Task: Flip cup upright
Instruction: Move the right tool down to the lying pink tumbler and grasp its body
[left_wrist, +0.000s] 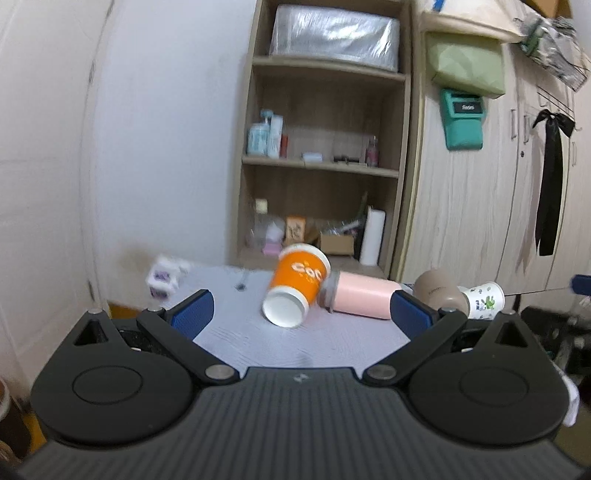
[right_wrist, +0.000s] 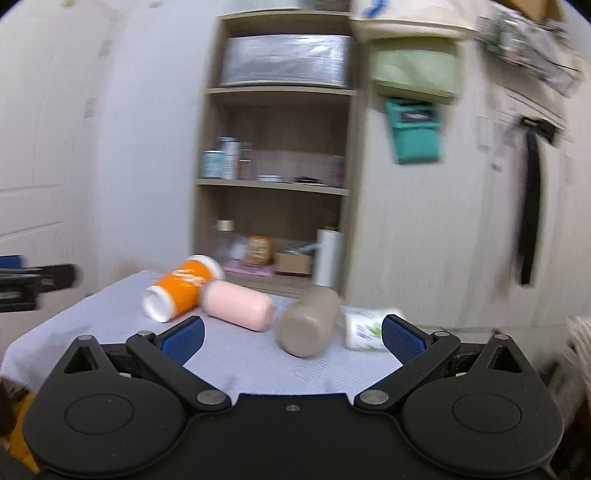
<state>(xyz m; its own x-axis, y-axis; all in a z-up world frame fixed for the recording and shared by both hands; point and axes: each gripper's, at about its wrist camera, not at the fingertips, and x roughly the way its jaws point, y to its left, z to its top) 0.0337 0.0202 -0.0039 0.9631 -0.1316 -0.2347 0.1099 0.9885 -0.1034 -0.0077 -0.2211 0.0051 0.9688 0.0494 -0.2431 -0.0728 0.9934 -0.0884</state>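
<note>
Several cups lie on their sides on a small table with a pale cloth (left_wrist: 317, 343) (right_wrist: 240, 354). An orange paper cup (left_wrist: 297, 286) (right_wrist: 183, 286) lies at the left, mouth toward me. A pink cup (left_wrist: 364, 297) (right_wrist: 238, 304) lies beside it, then a beige cup (left_wrist: 437, 290) (right_wrist: 308, 325) and a white printed paper cup (left_wrist: 484, 297) (right_wrist: 364, 328). My left gripper (left_wrist: 301, 314) is open and empty, just short of the orange cup. My right gripper (right_wrist: 291, 338) is open and empty, just short of the beige cup.
A wooden shelf unit (left_wrist: 325, 147) (right_wrist: 277, 166) with bottles and boxes stands behind the table, a wardrobe (left_wrist: 480, 203) to its right. A small white and purple object (left_wrist: 164, 278) lies at the table's far left corner. The left gripper's tip shows at the right wrist view's left edge (right_wrist: 33, 280).
</note>
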